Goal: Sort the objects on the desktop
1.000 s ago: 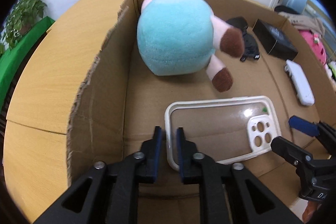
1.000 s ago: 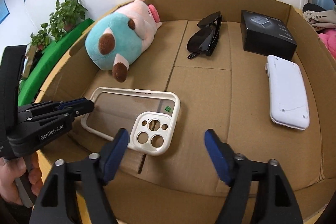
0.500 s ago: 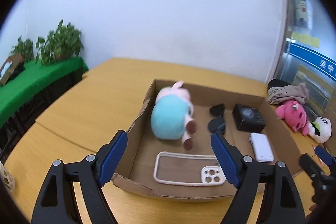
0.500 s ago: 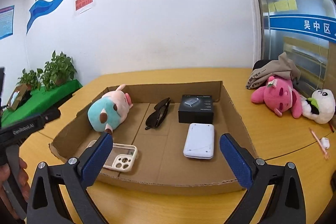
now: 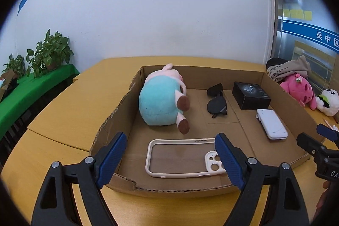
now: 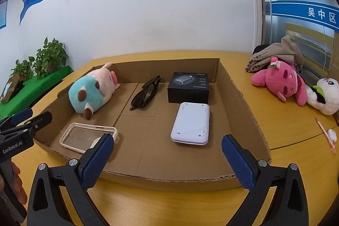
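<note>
Now you are holding both tongs released: the left gripper [image 5: 170, 148], jaws just widened, and the right gripper [image 6: 167, 151] are hovering empty before the phone case [image 5: 180, 159] lying inside the cardboard box [image 5: 118, 111].

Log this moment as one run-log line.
left gripper: open, jaws just opened, empty | right gripper: open, empty | phone case: lying in cardboard box | step: case released

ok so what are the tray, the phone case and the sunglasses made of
Tray: corrugated cardboard, matte brown; the fluting shows along its torn front edge.
Phone case: looks like a soft cream rubbery rim around a clear plastic back, since the cardboard shows through it.
Sunglasses: probably glossy black plastic, with dark lenses that catch a sheen.
</note>
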`<state>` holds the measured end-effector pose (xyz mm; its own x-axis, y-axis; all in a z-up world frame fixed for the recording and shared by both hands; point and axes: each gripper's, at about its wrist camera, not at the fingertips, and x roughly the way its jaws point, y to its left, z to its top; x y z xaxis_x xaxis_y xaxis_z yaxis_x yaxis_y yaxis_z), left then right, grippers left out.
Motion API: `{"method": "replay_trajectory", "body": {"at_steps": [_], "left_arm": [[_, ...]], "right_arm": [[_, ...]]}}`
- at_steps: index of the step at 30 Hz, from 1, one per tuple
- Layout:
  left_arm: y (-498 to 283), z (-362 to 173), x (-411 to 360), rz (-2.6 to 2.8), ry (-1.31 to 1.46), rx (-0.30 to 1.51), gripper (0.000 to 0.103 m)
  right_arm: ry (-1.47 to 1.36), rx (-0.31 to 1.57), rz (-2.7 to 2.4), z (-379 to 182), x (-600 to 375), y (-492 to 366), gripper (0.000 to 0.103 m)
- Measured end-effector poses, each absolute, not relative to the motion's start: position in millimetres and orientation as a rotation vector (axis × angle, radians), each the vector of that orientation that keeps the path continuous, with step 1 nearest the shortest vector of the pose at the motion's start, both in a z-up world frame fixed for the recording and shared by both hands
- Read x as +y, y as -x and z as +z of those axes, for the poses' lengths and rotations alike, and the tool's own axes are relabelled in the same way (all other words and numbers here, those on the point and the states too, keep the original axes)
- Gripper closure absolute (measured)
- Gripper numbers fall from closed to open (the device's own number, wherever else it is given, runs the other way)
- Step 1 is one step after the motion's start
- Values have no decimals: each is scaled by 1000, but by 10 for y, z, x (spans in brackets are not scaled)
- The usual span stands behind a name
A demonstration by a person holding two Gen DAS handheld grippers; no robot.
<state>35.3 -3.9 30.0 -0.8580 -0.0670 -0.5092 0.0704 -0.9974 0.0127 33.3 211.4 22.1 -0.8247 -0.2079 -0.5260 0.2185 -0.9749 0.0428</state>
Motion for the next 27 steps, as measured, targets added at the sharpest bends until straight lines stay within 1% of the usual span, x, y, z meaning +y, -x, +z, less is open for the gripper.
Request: {"method": "replay_trajectory", "body": {"at_steps": [3,5,7,9,12,14,27], "left_arm": [[-343,144,-74,-2928,-805,13,18],[-324,34,-77,-2934,-832,9,17],[-361,-7,-86,-2957,-792,28,17],[-344,-21,-96,-2966,-814,43,12],[-265,-53,-155,-2982,-877,106,9],[-257,-56,-146,-2982,-878,99,8],[-267,-61,-143,-2978,-882,102,7]], "right_arm": [[-864,68,-2799,46,2042,-276,0],[-831,65,-2814,43,2040,-315,0],[-813,82,-2814,17,2035,-324,0],[-778,84,-2810,-1,2051,-348,0],[-754,88,-2818,-14,2048,-366,0],[-754,88,-2819,-15,2049,-358,0],[-753,86,-2818,-17,2061,-364,0]]}}
